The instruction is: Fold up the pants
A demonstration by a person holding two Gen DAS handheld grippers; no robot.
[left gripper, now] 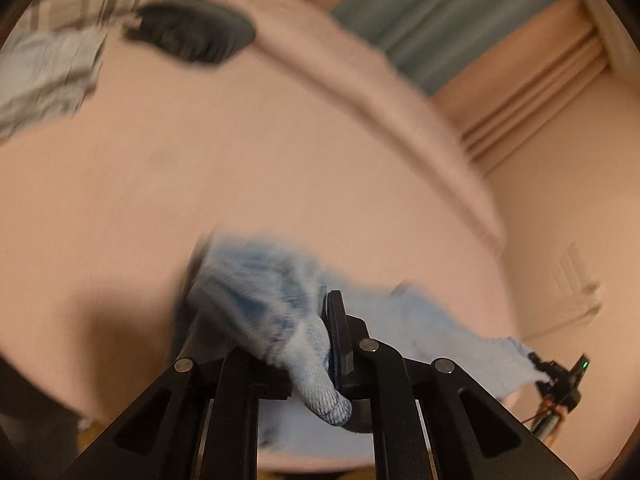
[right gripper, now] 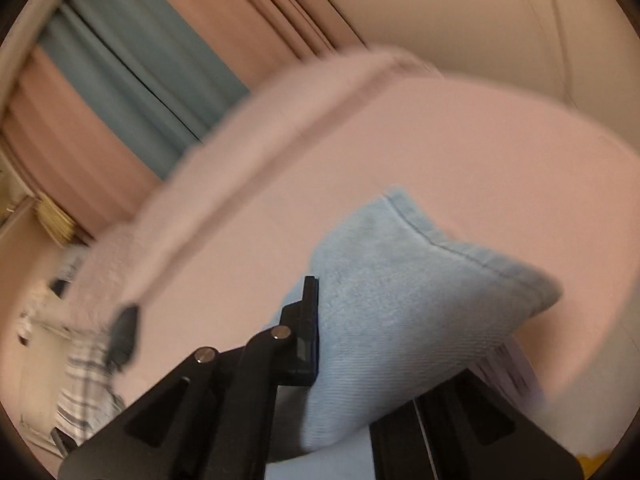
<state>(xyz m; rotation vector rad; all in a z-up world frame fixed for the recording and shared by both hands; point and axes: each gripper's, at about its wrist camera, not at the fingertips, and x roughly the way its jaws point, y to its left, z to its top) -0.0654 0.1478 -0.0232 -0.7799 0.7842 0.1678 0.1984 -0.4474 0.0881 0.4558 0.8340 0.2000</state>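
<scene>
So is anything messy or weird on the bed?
A bit. The light blue pants aren't flat: both grippers, left and right, pinch them in bunched wads. At the far side of the pink bed, a dark garment and pale crumpled clothes lie in a loose heap. Nothing looks torn or spilled.

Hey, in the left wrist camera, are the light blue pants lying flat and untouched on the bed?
No, the left gripper has its fingers shut on a bunched fold of the light blue pants.

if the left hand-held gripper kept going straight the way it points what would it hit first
The light blue pants it is already clamped on bunch ahead of the left hand-held gripper; beyond them, probably the bare pink bed sheet, though blur leaves depth unclear.
</scene>
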